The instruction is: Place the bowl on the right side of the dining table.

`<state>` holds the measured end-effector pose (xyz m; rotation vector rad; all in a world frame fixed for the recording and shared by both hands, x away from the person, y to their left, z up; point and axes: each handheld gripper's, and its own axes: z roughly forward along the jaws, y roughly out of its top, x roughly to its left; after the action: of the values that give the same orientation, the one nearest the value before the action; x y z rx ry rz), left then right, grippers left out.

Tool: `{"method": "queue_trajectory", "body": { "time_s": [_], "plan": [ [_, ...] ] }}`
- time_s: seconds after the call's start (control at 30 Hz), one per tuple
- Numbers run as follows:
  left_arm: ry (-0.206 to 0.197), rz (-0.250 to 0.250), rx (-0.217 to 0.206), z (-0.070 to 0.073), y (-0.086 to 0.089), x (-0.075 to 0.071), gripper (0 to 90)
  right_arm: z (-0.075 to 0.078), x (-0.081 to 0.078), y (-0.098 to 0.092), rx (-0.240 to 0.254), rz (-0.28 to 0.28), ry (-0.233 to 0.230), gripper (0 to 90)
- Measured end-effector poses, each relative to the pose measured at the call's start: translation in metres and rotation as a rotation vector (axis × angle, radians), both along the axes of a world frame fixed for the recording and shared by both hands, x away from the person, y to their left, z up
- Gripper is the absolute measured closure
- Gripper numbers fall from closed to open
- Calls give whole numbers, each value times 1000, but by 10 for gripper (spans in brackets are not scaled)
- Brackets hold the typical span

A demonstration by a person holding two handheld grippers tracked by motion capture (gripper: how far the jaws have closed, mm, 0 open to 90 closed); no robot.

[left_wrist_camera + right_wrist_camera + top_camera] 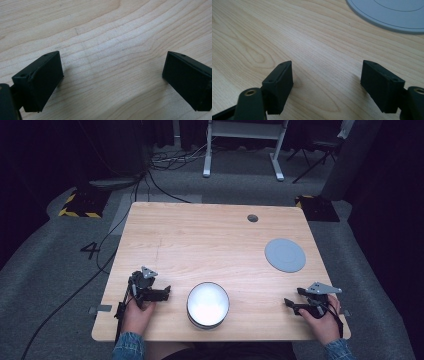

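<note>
A white bowl (208, 304) sits near the front edge of the wooden table (200, 240), between my two hands. My left gripper (165, 291) rests on the table just left of the bowl, jaws open with bare wood between them (112, 72). My right gripper (290, 305) lies near the front right corner, open as well, nothing between its jaws (327, 75). A flat grey round plate (285, 255) lies at the right side of the table; its edge appears at the top of the right gripper view as the grey plate (392, 12).
A small dark round hole (252, 218) marks the table's far right. Cables run over the grey floor to the left of the table. A white desk frame (245, 145) stands behind, and yellow-black striped bases (80, 205) sit beside the far corners.
</note>
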<state>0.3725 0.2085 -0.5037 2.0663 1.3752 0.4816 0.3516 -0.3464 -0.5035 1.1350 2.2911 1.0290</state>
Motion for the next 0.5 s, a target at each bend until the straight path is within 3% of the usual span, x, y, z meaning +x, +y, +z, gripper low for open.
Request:
{"method": "queue_trajectory", "body": {
  "time_s": [0.5],
  "plan": [
    [-3, -1, 2, 0, 0, 0, 32, 0, 0, 0, 0, 1, 0, 260]
  ]
}}
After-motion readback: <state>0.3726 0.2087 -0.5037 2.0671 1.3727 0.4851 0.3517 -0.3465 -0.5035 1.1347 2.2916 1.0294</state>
